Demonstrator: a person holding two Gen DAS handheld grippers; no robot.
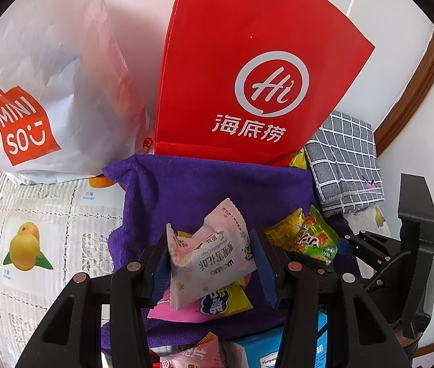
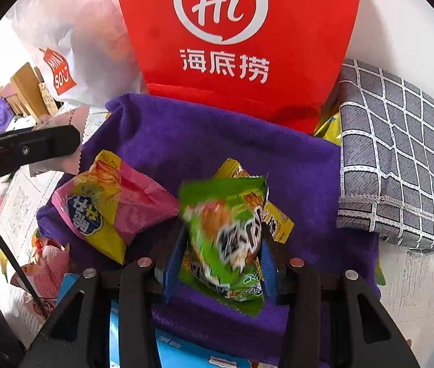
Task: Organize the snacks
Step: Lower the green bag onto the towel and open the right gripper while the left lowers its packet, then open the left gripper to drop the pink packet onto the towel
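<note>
My left gripper (image 1: 211,263) is shut on a pale pink and white snack packet (image 1: 214,254), held above a purple towel (image 1: 217,184). Under it lie a yellow snack packet (image 1: 232,302) and a pink wrapper (image 1: 183,312). My right gripper (image 2: 217,251) is shut on a green snack packet (image 2: 226,233), blurred, over the purple towel (image 2: 217,141). A yellow packet (image 2: 278,224) lies just behind the green one. To its left rest a yellow and pink snack packet (image 2: 103,208). The green packet (image 1: 316,236) and the right gripper's black frame (image 1: 413,245) show at the right of the left wrist view.
A red paper bag (image 1: 247,70) stands behind the towel, with a white Miniso bag (image 1: 42,92) to its left. A folded grey checked cloth (image 2: 401,159) lies at the right. A blue box (image 2: 180,352) sits near the front edge. The tablecloth (image 1: 42,230) has a fruit print.
</note>
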